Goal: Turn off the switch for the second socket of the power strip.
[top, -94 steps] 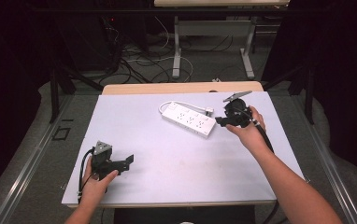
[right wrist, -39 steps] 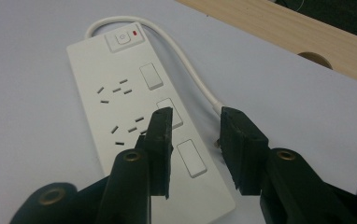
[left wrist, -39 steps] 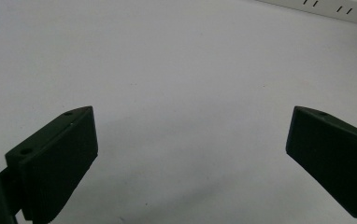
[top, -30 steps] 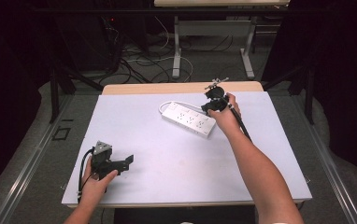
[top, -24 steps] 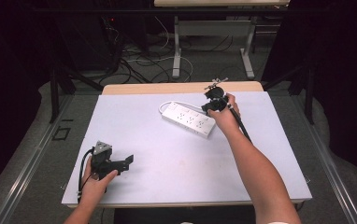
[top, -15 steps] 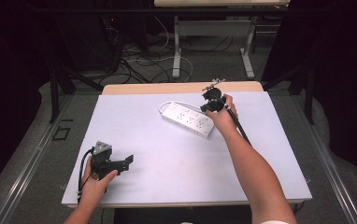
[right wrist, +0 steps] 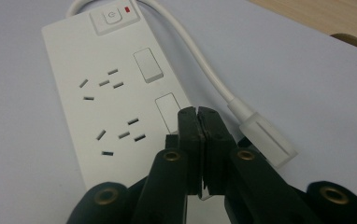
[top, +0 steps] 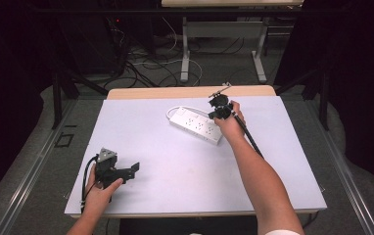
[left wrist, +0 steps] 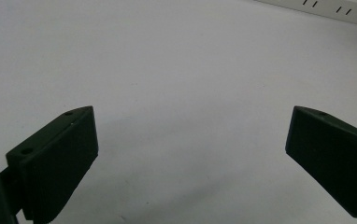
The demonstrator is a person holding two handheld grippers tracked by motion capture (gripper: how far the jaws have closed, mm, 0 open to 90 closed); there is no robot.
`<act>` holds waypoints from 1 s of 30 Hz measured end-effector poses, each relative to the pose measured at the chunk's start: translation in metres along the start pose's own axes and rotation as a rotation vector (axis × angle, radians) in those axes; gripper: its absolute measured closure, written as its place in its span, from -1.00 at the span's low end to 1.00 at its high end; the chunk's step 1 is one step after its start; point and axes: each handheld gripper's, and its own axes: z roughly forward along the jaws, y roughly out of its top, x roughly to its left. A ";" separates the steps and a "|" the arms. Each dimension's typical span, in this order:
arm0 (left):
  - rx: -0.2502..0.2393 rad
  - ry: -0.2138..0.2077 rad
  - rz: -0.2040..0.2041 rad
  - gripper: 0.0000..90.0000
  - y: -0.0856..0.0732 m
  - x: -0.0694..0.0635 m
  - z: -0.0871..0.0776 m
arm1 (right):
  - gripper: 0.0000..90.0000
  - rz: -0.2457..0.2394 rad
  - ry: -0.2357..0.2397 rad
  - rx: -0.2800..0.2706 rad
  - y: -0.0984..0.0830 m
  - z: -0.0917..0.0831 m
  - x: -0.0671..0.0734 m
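A wide white table (top: 185,191) is taking up most of the room, with a strip of bare wood (top: 185,92) showing along its far edge. A white power strip (top: 195,125) is lying flat toward the far middle of the table, its cord (right wrist: 204,70) curling round from the switch end and its plug (right wrist: 265,137) resting on the table just beside it. The person's right hand (top: 229,125) is reaching out over the near end of the strip, holding the right gripper (right wrist: 199,122) low above the strip's small rocker switches — its jaws are pressed together with nothing between them. At the near left corner, well apart, the left gripper (top: 135,169) is resting in the left hand (top: 99,188) — its jaws are standing wide apart, holding nothing, over bare table.
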 end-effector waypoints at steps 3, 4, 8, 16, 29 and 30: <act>0.001 0.000 0.000 -0.95 0.000 0.000 0.000 | 1.00 -0.008 0.008 0.002 0.000 0.003 0.000; -0.005 0.001 -0.001 -0.95 0.000 0.000 0.001 | 1.00 -0.002 0.008 0.006 -0.001 0.004 0.001; -0.003 0.003 -0.001 -0.95 0.000 0.001 0.000 | 1.00 -0.001 0.012 0.019 -0.001 0.007 0.003; -0.002 0.003 -0.001 -0.95 0.000 0.000 0.001 | 1.00 -0.026 0.022 0.020 -0.002 0.014 0.005; 0.001 0.001 0.002 -0.94 -0.001 0.001 0.001 | 1.00 -0.025 0.019 -0.014 -0.002 0.022 0.005; 0.001 0.001 0.003 -0.94 -0.001 0.001 0.001 | 1.00 -0.029 0.020 -0.015 -0.002 0.022 0.005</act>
